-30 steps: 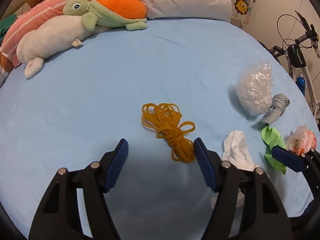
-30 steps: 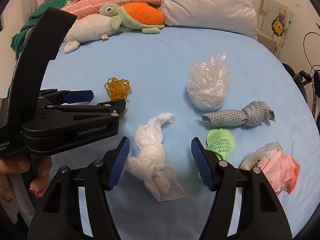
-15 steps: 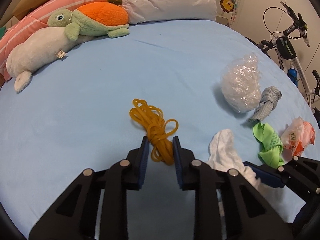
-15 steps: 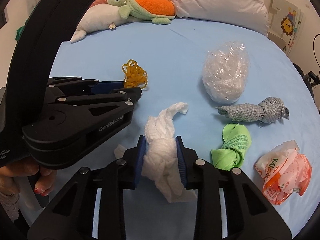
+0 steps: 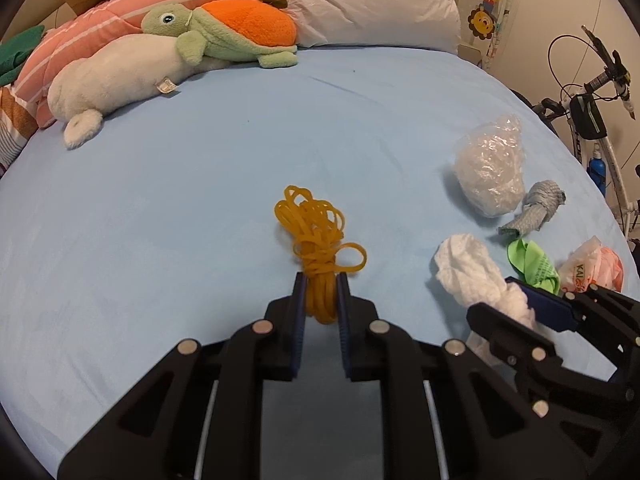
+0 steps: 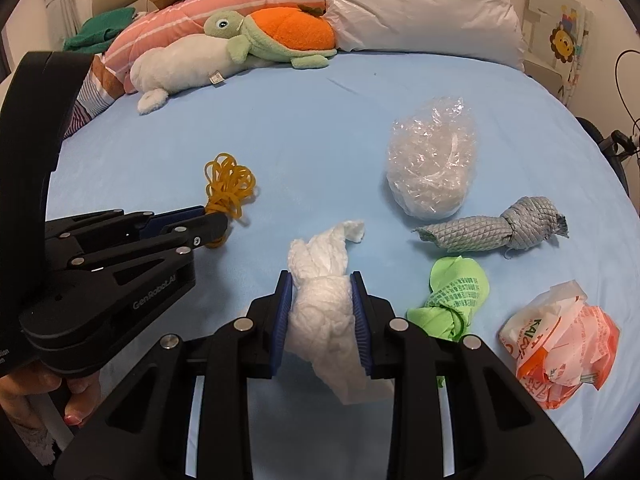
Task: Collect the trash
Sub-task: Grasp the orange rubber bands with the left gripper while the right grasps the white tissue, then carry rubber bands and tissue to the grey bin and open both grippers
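- The left hand-held gripper (image 5: 321, 288) has just been closing and now pinches the lower end of a tangle of yellow-ochre rubber bands (image 5: 316, 236) between its blue ribbed pads; the thin loops fan out loosely above the jaws over the bed (image 5: 200, 200).
- The right hand-held gripper (image 6: 322, 284) stands narrow, clamped on a crumpled white tissue (image 6: 326, 276), soft and fibrous, twisted to a point at its far end; the wad bulges between the pads.
- The bed carries a smooth pale-blue sheet with faint creases.
- To the right lie four more pieces: a rounded ball of crinkled clear plastic (image 6: 434, 168), glossy and full of folds; a knotted grey cloth with a diamond weave (image 6: 496, 228), long and frayed at one end; a knotted lime-green bag (image 6: 456, 292) with printed lettering; a crushed orange-and-white wrapper (image 6: 560, 340).
- The plastic ball and the grey cloth lie near each other; the green bag lies just beside the right jaw.
- At the head of the bed rest a fuzzy green turtle with an orange plush shell (image 5: 228, 36), a white plush animal (image 5: 116, 76), a pink striped cushion (image 5: 120, 12) and a glossy white pillow (image 5: 368, 4).
- Only the left wrist view shows a bicycle (image 5: 592, 120) against the wall.
- Only the right wrist view shows the left tool from the side with a person's fingers (image 6: 76, 400) under it, and the whole of the wrapper's crumpled shape.
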The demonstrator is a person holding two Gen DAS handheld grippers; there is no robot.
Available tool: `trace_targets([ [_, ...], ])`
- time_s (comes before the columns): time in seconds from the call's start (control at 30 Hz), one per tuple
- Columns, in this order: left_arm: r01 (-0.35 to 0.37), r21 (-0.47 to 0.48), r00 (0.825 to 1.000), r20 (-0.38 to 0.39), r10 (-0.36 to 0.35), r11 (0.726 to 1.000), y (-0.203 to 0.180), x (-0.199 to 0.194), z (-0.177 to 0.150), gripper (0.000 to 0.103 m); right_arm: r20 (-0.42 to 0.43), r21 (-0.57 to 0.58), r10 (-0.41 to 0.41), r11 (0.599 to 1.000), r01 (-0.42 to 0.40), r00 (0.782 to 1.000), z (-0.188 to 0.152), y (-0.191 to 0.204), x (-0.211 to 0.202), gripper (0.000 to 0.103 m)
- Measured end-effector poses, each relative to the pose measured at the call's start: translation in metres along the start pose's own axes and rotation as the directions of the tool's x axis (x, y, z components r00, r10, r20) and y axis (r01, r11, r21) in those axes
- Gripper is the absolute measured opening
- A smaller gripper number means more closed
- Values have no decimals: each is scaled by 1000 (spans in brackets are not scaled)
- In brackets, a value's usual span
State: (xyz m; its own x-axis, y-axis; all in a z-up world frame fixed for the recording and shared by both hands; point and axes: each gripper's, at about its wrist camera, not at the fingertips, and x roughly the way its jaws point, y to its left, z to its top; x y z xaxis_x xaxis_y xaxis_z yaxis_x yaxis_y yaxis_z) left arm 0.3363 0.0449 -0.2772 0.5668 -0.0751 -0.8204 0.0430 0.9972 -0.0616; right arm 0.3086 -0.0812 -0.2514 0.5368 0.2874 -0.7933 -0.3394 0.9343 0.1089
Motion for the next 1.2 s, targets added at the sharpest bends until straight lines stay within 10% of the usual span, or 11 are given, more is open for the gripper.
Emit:
trace_targets([
  [1.2, -82, -168, 990, 97, 99, 982, 26, -130, -54, 15, 154, -34, 166, 986, -163, 974, 15, 24, -78, 28],
])
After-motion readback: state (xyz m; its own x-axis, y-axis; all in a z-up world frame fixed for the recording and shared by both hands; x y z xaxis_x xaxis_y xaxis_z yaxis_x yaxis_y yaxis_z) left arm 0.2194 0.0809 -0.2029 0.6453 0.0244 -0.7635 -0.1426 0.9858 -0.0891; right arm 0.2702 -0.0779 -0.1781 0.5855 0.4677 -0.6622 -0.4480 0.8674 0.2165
